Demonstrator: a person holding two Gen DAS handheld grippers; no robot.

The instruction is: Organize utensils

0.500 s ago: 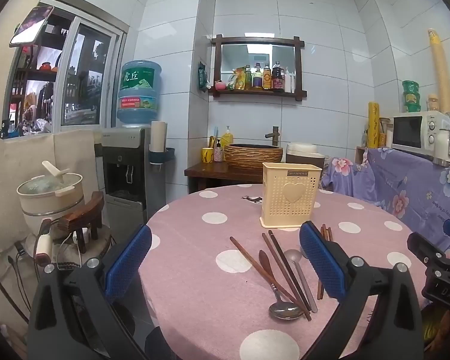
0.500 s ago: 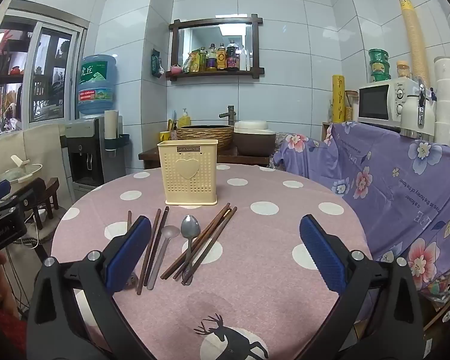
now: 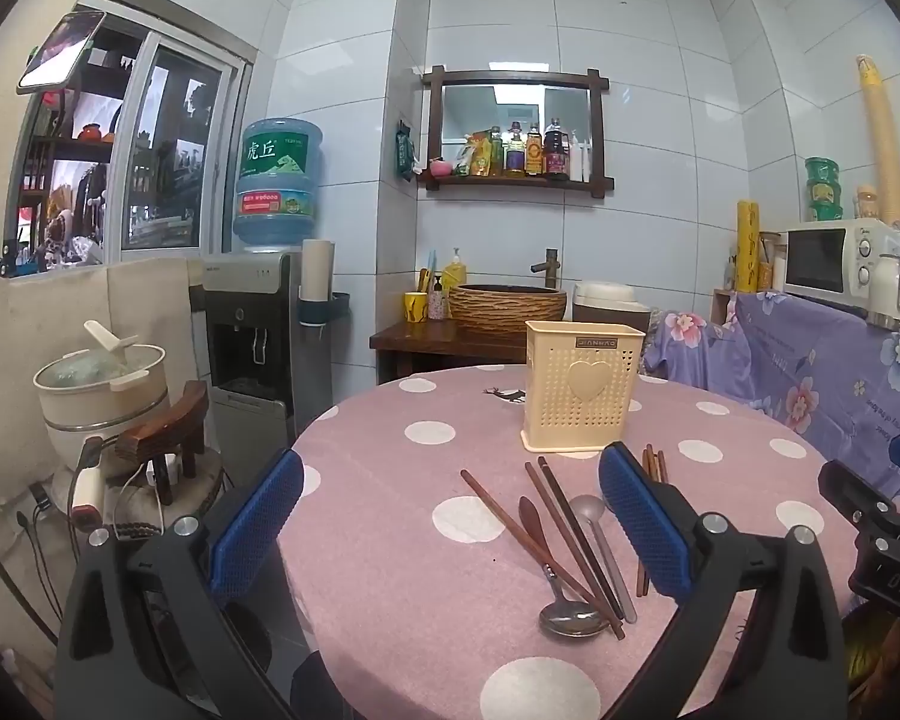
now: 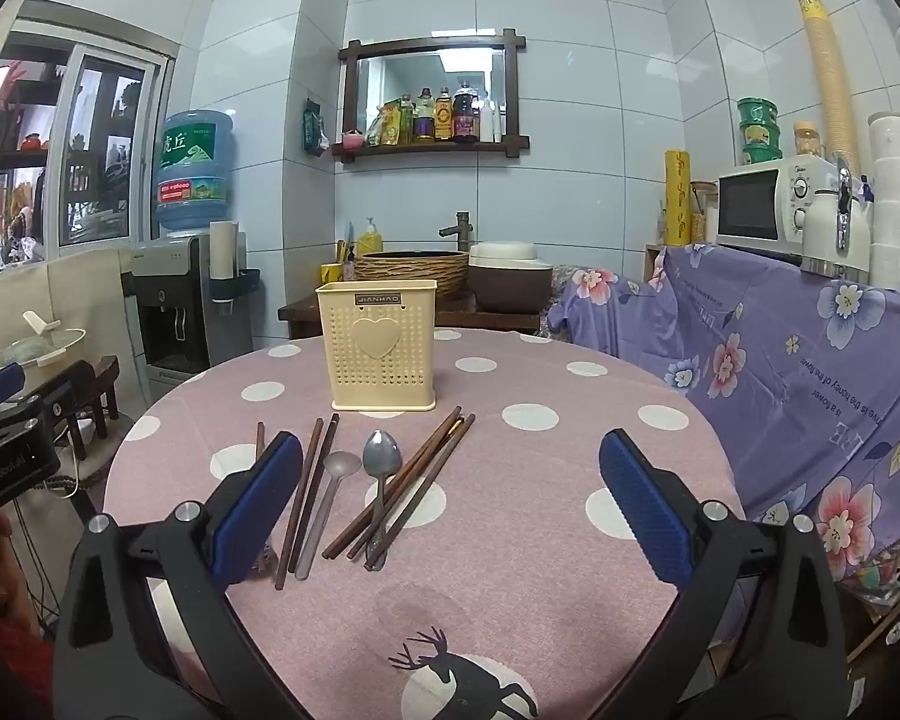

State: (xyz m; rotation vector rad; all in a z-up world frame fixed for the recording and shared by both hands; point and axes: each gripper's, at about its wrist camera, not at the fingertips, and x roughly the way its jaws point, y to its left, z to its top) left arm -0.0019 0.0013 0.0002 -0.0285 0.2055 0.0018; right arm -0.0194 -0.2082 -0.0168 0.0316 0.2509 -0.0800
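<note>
Both grippers spread wide, nothing between the blue pads. Left gripper (image 3: 450,516) low in the left wrist frame, hovering over the near left edge of the round table (image 3: 402,570), pink cloth with white dots. Right gripper (image 4: 450,498) low in the right wrist frame, above the near part of the same table.

Cream perforated utensil holder (image 4: 383,345) standing upright, centre of the right wrist frame, heart emblem facing the camera; in the left wrist frame, the same holder (image 3: 582,393) right of centre. No utensil visible inside it from either view.

Utensils lying loose on the cloth just in front of the holder, lower centre of the right wrist frame:
- steel spoon (image 4: 381,468), bowl toward the holder, handle crossing the chopsticks;
- grey plastic spoon (image 4: 330,492) just left of it, bowl also toward the holder;
- bundle of dark wooden chopsticks (image 4: 414,480) slanting from upper right to lower left, partly under the steel spoon's handle;
- another pair of wooden chopsticks (image 4: 306,492) further left, close to the left pad (image 4: 258,510);
- one more brown stick (image 4: 260,438) partly hidden behind that pad.

In the left wrist frame, lower right of centre: same pile seen from the other side, steel spoon bowl nearest the camera. Right gripper's body at the far right edge there.
</note>
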